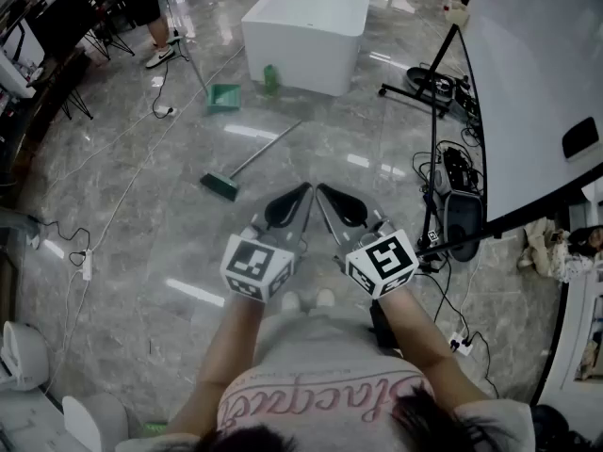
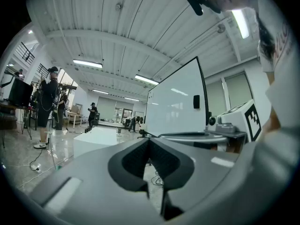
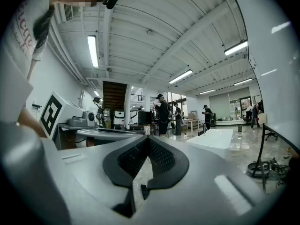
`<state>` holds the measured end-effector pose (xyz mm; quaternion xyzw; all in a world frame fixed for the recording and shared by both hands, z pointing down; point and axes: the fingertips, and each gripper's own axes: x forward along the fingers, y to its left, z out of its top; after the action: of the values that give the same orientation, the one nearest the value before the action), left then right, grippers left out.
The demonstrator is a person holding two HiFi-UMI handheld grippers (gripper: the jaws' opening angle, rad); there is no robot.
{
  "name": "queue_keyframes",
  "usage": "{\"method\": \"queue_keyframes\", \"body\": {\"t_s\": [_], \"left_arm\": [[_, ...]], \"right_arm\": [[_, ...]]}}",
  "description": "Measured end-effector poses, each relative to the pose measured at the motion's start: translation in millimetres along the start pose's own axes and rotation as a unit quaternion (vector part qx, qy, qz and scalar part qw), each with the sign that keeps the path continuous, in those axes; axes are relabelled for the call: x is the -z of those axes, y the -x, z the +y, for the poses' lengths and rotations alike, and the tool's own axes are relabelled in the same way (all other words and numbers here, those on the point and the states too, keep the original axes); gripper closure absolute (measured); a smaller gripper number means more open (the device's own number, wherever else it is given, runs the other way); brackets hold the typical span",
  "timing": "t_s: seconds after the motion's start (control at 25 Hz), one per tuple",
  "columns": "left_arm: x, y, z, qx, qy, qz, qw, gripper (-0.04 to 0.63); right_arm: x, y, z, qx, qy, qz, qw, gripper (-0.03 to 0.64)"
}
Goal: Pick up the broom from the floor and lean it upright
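Grey floor (image 1: pixel 141 215); left gripper (image 1: pixel 306 189), right gripper (image 1: pixel 321 189): jaws together, empty.

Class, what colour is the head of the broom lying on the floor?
Dark green. The broom head shows best in the head view.

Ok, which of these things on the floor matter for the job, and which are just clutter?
Job: broom; left gripper; right gripper.
Lying about: green dustpan; green bottle; white block; power strip.
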<state>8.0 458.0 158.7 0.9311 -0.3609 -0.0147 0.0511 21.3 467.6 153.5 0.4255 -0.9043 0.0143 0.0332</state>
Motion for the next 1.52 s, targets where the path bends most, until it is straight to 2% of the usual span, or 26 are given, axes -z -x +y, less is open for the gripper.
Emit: {"method": "queue_keyframes", "body": {"t_s": [0.56,1.24,1.52], "left_arm": [[2,3,4,-0.001,0.001,0.000,1.0000,0.595],[6,22,35,0.004,0.001,0.009,1.0000,0.595],[9,30,55,-0.013,0.010,0.008,0.9998,0.595]], "right_arm": [[3,-3,8,-0.009,0.014,0.005,1.000,0.615],[13,-28,25,0.005,-0.015,0.004,1.000,0.615],[17,-39,27,0.001,-0.022,0.012,1.000,0.615]]}}
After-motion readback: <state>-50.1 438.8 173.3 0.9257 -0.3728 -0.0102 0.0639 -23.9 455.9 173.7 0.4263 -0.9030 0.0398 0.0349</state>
